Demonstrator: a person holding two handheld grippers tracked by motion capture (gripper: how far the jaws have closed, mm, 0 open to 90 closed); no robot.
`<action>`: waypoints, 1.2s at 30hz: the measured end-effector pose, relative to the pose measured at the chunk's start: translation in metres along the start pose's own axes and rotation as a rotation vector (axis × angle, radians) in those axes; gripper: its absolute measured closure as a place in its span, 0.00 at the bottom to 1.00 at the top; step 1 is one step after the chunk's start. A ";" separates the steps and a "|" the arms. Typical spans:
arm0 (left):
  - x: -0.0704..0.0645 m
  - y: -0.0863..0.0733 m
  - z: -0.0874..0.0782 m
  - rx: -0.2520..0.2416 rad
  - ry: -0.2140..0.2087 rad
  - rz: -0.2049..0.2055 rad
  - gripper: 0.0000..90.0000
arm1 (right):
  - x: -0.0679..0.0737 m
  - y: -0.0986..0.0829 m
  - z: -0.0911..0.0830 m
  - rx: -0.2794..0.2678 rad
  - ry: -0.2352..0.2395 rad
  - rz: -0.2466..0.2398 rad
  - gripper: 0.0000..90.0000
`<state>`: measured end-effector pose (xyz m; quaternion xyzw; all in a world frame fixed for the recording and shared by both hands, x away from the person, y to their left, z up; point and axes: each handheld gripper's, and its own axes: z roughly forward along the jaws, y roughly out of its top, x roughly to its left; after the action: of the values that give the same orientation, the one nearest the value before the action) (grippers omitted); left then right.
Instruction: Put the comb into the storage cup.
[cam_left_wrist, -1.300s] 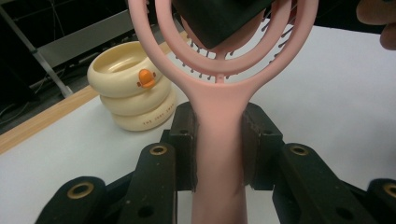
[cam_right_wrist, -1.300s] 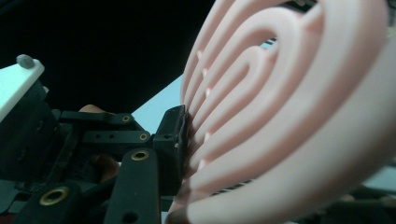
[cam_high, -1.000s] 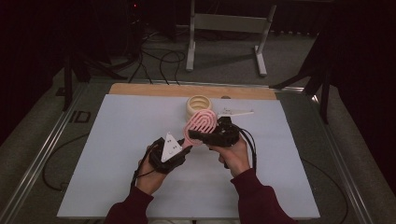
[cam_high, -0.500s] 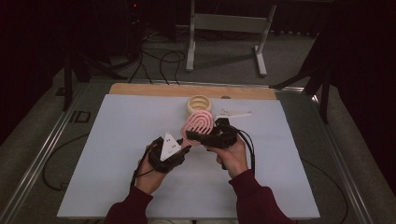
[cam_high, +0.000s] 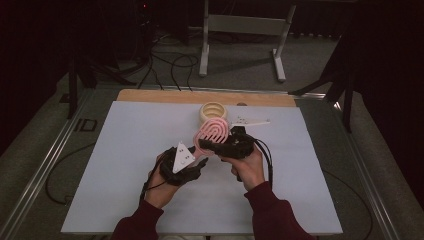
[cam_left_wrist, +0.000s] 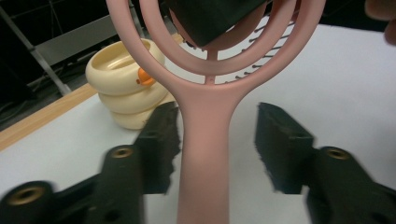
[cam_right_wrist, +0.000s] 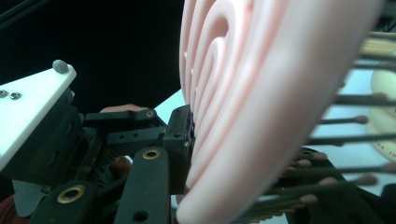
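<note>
The pink hairbrush (cam_high: 212, 133) is held above the counter (cam_high: 125, 150), its head clamped in the right tongs (cam_high: 216, 145). Its handle runs down between the jaws of the left tongs (cam_left_wrist: 212, 135), which stand open and apart from it, ready to close.

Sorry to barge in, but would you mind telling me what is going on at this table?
A person works a gripper in each hand over a white table. The right gripper is shut on the head of a pink hairbrush, holding it up. The left gripper has its jaws open on either side of the brush's handle, not yet closed on it, so it looks like a handover. A cream stacked-ring holder stands behind.
</note>
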<state>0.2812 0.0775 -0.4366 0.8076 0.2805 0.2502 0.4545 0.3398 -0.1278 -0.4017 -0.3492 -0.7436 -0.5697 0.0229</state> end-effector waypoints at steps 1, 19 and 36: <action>0.000 0.000 0.000 0.007 -0.005 -0.001 0.42 | 0.000 0.000 0.000 0.000 -0.001 0.000 0.71; 0.020 0.004 -0.028 -0.084 0.047 -0.061 0.00 | -0.005 0.003 -0.006 -0.014 -0.011 -0.005 0.71; 0.049 -0.024 -0.062 -0.115 0.118 -0.144 0.00 | -0.003 0.014 -0.008 -0.024 -0.022 -0.019 0.71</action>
<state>0.2702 0.1583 -0.4210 0.7420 0.3491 0.2797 0.4994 0.3467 -0.1341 -0.3883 -0.3486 -0.7402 -0.5749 0.0053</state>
